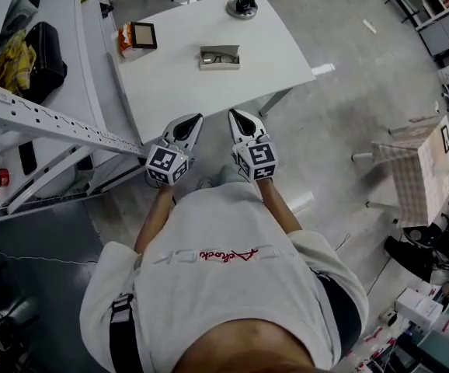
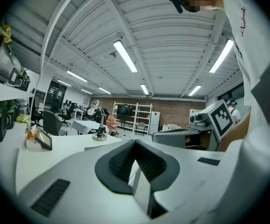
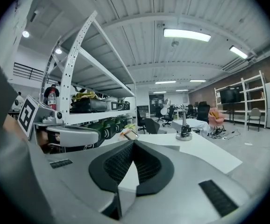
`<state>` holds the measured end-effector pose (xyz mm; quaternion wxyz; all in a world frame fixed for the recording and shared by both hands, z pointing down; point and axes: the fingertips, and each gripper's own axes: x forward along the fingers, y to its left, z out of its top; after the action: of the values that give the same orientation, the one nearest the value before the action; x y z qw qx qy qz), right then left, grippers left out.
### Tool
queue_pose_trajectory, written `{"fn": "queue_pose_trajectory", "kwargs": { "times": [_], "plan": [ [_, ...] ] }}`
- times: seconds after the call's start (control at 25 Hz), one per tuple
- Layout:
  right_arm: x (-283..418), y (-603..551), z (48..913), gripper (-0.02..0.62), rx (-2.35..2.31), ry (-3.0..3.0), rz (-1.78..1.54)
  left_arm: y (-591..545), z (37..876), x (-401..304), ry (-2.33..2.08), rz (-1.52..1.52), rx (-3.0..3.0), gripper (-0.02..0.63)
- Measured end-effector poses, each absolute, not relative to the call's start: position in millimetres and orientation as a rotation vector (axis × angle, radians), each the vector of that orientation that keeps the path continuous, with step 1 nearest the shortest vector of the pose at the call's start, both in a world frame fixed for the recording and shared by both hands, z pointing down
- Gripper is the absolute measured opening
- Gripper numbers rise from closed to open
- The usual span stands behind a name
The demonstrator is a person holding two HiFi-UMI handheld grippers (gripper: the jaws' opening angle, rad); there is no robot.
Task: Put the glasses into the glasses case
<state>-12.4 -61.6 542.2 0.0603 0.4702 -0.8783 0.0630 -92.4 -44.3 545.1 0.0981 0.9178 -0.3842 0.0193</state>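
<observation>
Dark-framed glasses point(image 1: 218, 57) lie inside an open pale glasses case point(image 1: 220, 65) in the middle of the white table point(image 1: 170, 84). Both grippers are held close to the person's chest, short of the table's near edge and well away from the case. My left gripper point(image 1: 196, 120) is shut with nothing in it, and its tips meet in the left gripper view point(image 2: 135, 142). My right gripper point(image 1: 233, 116) is also shut and empty, with its tips together in the right gripper view point(image 3: 133, 143). Neither gripper view shows the glasses or the case.
A small dark-framed screen point(image 1: 144, 34) and an orange item point(image 1: 124, 39) stand at the table's far left. A desk lamp base point(image 1: 243, 6) sits at the far edge. A metal shelf rack point(image 1: 46, 121) runs along the left. A cloth-covered table point(image 1: 415, 169) stands to the right.
</observation>
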Motion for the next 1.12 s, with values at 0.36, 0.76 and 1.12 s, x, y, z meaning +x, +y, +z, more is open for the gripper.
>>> {"fn": "queue_pose_trajectory", "kwargs": {
  "times": [0.36,0.76,1.12],
  "plan": [
    [13,-18,530,0.017,1.441,-2.651,0.137,-6,541,-66,-1.134,0.055,2.717,0.009],
    [55,56,539,0.017,1.438,-2.627,0.151,67,546,-27,-1.138,0.09,2.701,0.009],
    [82,123,545,0.015,1.451,-2.615,0.157,137,546,-4,-1.158,0.106,2.702,0.009]
  ]
}}
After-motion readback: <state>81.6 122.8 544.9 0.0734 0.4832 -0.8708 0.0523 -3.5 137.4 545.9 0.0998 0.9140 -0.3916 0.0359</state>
